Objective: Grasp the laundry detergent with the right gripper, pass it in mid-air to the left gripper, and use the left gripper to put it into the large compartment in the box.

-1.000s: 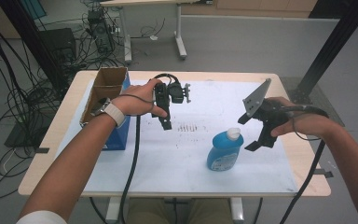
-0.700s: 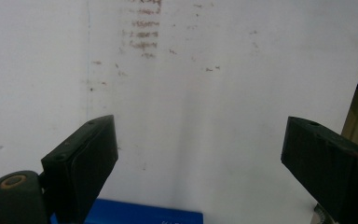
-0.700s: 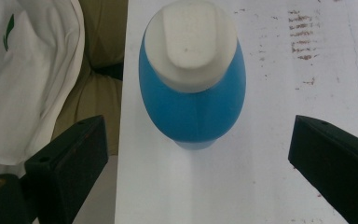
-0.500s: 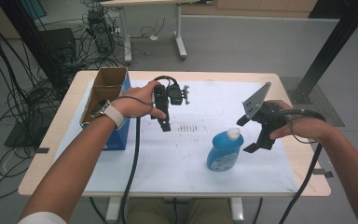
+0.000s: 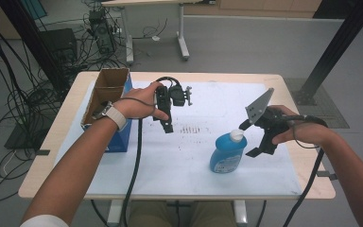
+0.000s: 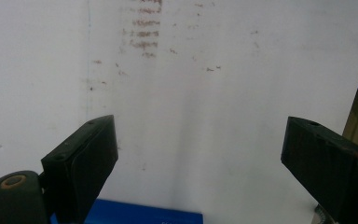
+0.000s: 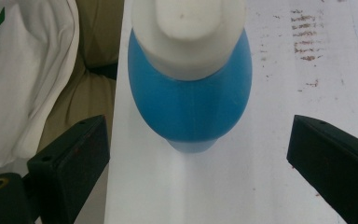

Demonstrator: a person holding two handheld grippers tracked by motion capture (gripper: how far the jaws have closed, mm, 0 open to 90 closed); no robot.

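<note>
A blue bottle with a white cap stands upright on the white sheet, right of centre. My right gripper hovers just right of the cap, open, one jaw on either side of it. The right gripper view looks down on the bottle and its cap, with my open right gripper just short of it, touching nothing. My left gripper is held over the middle of the table, pointing down. In its own view my left gripper is open over bare sheet.
An open cardboard box with blue sides stands at the table's left edge. Faint brown marks stain the white sheet. A blue edge lies below the left jaws. Cables trail off the front edge; the person's lap is beyond it.
My right gripper has edged slightly down and in toward the bottle's cap. The left hand and the bottle have stayed put.
</note>
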